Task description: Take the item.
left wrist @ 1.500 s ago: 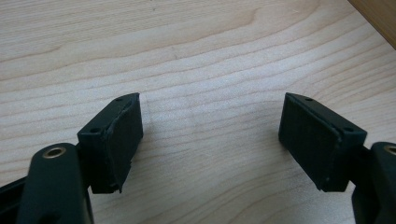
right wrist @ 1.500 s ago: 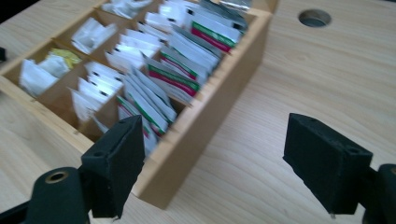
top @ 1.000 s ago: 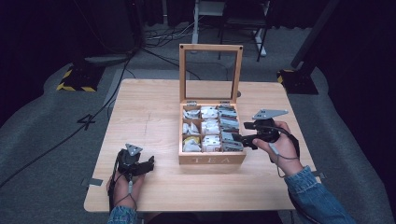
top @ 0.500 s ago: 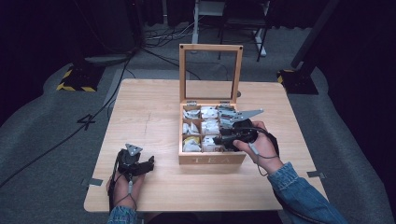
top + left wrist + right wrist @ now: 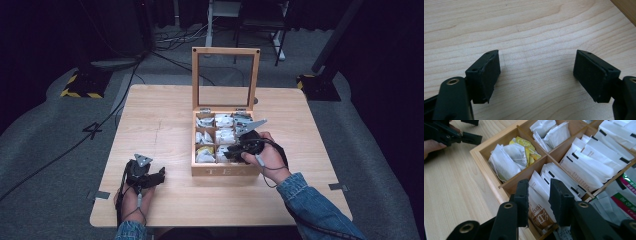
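- Over the tea box [image 5: 225, 170], the right gripper [image 5: 537, 195] is hanging with jaws narrowly parted around a white sachet [image 5: 539, 185] standing in the near middle compartment, not visibly pinching.
- Sachets are looking light, thin, floppy and slippery; taking the upper edge seems best.
- Left gripper [image 5: 536, 72] is resting spread wide on the table [image 5: 529, 30].

Colours of the tea box and its contents.
Pale wooden table [image 5: 165, 115]; light-brown wooden tea box [image 5: 489, 143]. White sachets [image 5: 509, 157] with black end stripes; yellow packets [image 5: 527, 146] at 11 o'clock; a green-and-magenta packet [image 5: 626, 192] at 3 o'clock. Black jaws; blue denim sleeve [image 5: 315, 210].
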`<state>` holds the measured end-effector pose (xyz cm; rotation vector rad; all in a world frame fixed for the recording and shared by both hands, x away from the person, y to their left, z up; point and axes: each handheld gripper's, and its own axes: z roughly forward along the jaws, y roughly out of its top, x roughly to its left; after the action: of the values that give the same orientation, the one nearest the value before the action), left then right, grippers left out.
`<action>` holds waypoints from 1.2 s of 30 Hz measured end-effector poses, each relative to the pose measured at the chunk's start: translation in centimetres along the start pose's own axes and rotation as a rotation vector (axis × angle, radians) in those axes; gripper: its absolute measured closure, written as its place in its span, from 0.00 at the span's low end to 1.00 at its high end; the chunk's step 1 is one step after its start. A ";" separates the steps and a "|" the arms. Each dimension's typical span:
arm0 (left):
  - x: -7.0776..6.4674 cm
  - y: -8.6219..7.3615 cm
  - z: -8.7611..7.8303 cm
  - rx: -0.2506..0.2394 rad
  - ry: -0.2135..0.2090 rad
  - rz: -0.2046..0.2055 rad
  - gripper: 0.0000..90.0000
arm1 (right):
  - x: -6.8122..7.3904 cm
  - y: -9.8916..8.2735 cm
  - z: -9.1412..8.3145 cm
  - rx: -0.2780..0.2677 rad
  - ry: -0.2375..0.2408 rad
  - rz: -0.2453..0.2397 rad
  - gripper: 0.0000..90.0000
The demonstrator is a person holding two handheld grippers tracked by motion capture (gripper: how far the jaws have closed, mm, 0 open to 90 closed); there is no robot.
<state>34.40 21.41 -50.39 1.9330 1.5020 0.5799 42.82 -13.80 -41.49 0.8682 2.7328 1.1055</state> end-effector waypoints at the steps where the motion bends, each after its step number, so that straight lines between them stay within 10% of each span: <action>1: 0.0 0.0 0.0 0.000 0.000 0.000 0.25 | 0.0 -0.1 0.1 0.005 -0.001 -0.002 0.77; 36: 0.0 0.0 0.0 0.000 0.000 0.000 0.25 | 0.1 0.3 1.2 0.140 0.030 -0.070 0.99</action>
<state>34.41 21.42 -50.40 1.9330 1.5016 0.5800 43.22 -12.84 -42.11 0.7705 2.8696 0.9318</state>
